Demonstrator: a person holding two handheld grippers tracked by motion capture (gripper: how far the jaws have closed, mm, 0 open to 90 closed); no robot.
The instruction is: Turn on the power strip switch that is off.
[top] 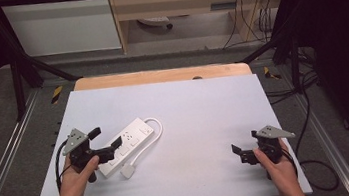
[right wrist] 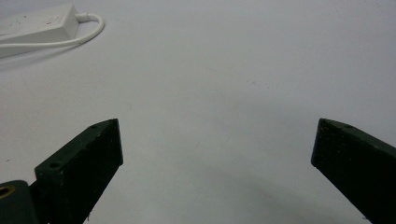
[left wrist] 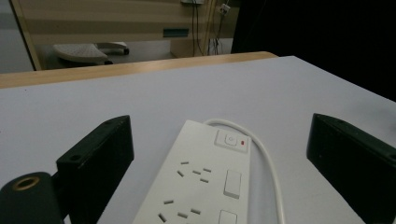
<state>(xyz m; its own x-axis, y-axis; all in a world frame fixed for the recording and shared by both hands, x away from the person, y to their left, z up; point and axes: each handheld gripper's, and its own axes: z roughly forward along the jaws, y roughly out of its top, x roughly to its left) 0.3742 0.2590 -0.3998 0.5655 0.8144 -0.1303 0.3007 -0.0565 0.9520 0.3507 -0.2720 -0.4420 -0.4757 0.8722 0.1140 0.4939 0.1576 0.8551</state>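
- High view puts your left gripper [top: 103, 139] at about eight o'clock on the white table [top: 203, 104], its jaws spread wide and straddling the near end of the power strip [top: 127, 144] — nothing clamped yet.
- Left gripper view agrees: the power strip [left wrist: 205, 182] runs up between the two black jaws with a clear gap on each side, switch and red light at its far end, and the white cable [left wrist: 268, 163] curling back along its right edge.
- The strip lies slantwise, left of the table's centre; its cable loops round at the far end and comes back to the plug [top: 129, 171], which rests just beside the strip's near end at about six o'clock from it.
- Your right gripper [top: 242, 151] sits well apart at about four o'clock, jaws wide and holding nothing — bare table between them in the right gripper view.
- As I judge it, you're at the approach-to-grasp step. Next calls for closing the left jaws squarely across the strip's width, keeping the cable out of the pinch.
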